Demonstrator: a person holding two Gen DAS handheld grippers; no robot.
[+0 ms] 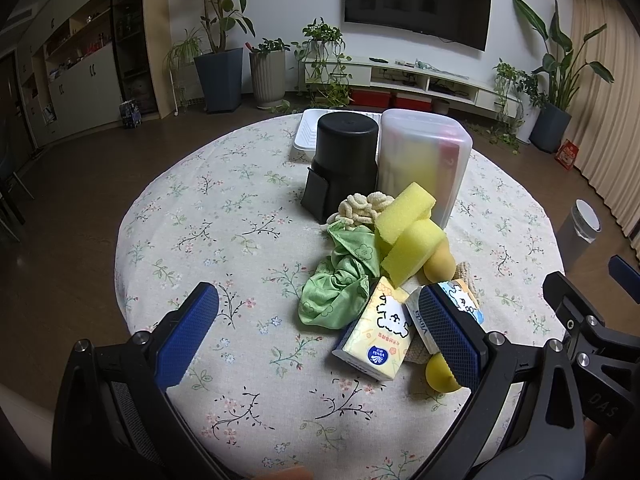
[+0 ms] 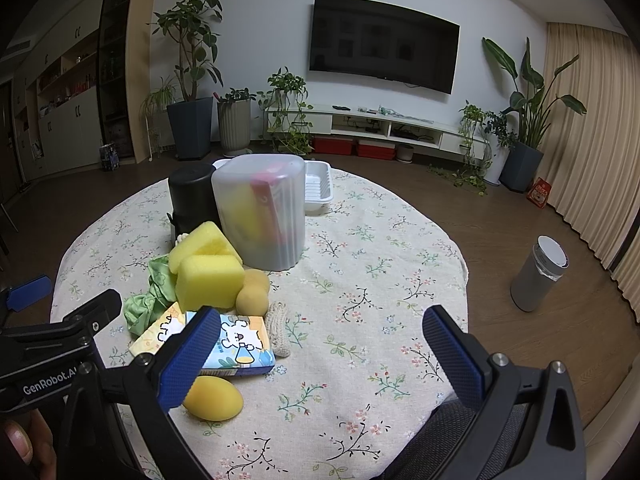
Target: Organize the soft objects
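Apparently nothing is getting sorted yet: both grippers, left [image 1: 320, 328] and right [image 2: 320, 356], are hanging wide open and empty, while the pile [image 1: 384, 256] is sitting mid-frame.

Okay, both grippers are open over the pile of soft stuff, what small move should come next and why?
Probably ease the open left gripper forward onto the yellow tissue packet. It lies at the near edge of the pile, atop the green cloth, with nothing on it, whereas the yellow sponge blocks are stacked and lean on the frosted plastic container.

Yellow sponges [image 1: 408, 228], green cloth [image 1: 340, 280] and tissue packs [image 1: 376, 332] lie heaped mid-table.
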